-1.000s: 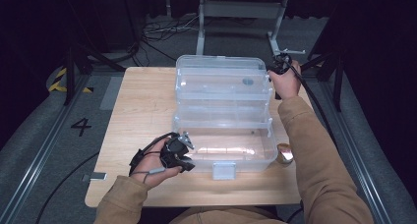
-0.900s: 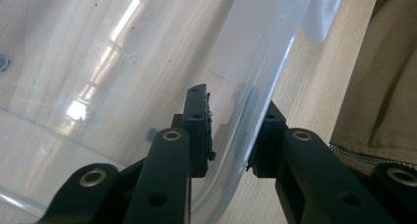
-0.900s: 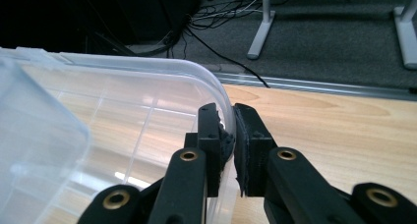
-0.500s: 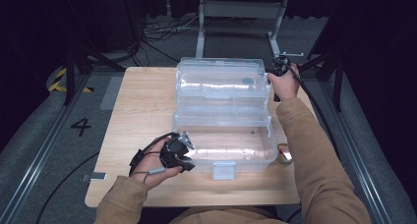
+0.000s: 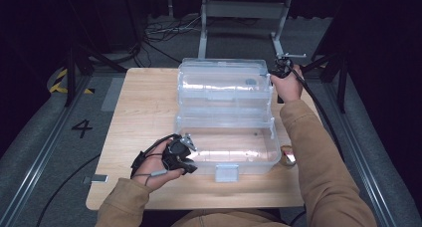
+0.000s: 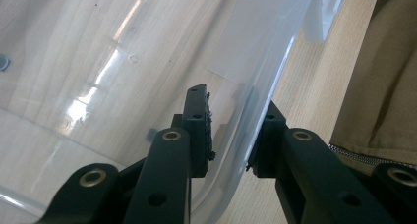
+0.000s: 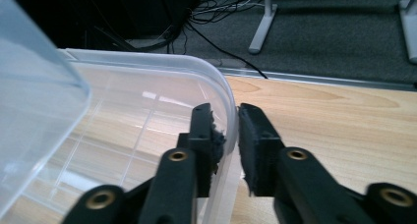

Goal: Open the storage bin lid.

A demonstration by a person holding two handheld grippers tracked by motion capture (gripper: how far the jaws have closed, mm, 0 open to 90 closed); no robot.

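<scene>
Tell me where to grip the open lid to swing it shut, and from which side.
Grip the lid by its thin rim at the far right corner, coming from the right with one jaw inside the wall and one outside. The wall is a thin upright lip, narrow enough to pinch, and that edge lies farthest from the hinge. The right gripper already straddles it there; its jaws have just been opening.

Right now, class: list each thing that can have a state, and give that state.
Clear plastic box: open, nearly empty, upright on the table.
Lid: swung back, lying flat behind the box.
Left gripper: jaws astride the box's near wall.
Right gripper: jaws just opening, astride the lid's rim.
</scene>
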